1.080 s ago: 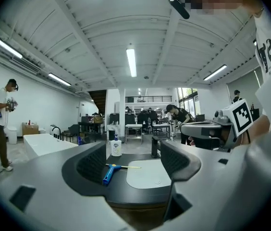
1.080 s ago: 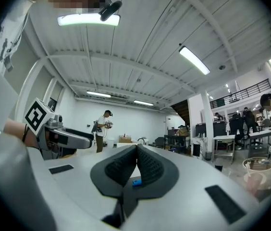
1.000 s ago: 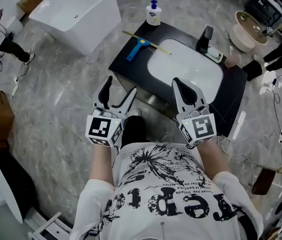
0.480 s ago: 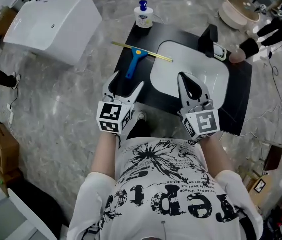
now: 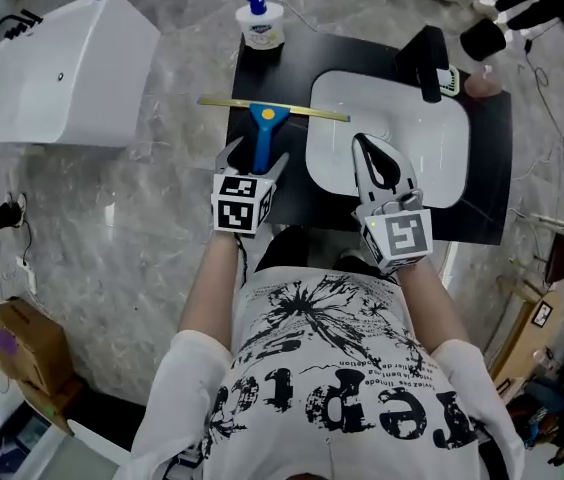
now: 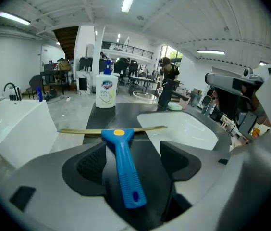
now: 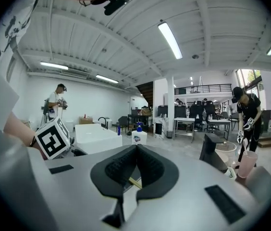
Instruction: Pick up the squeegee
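Observation:
The squeegee (image 5: pixel 262 128) lies flat on the black countertop (image 5: pixel 487 178), its blue handle toward me and its thin yellow blade (image 5: pixel 292 111) across the far end. My left gripper (image 5: pixel 254 160) is open and straddles the handle. In the left gripper view the handle (image 6: pixel 126 172) lies between the two pads (image 6: pixel 91 163), with a gap on each side. My right gripper (image 5: pixel 379 166) is shut with nothing in it and hovers over the near part of the white sink basin (image 5: pixel 432 143). Its jaws (image 7: pixel 136 163) meet in the right gripper view.
A soap pump bottle (image 5: pixel 259 23) stands at the counter's far left corner. A black faucet (image 5: pixel 424 60) sits behind the basin, a pink cup (image 5: pixel 483 85) beside it. A white tub (image 5: pixel 57 73) stands on the floor to the left. People stand in the background.
Both grippers have moved forward over the counter. The left one now has the squeegee handle between its open jaws; the right one stays shut over the basin.

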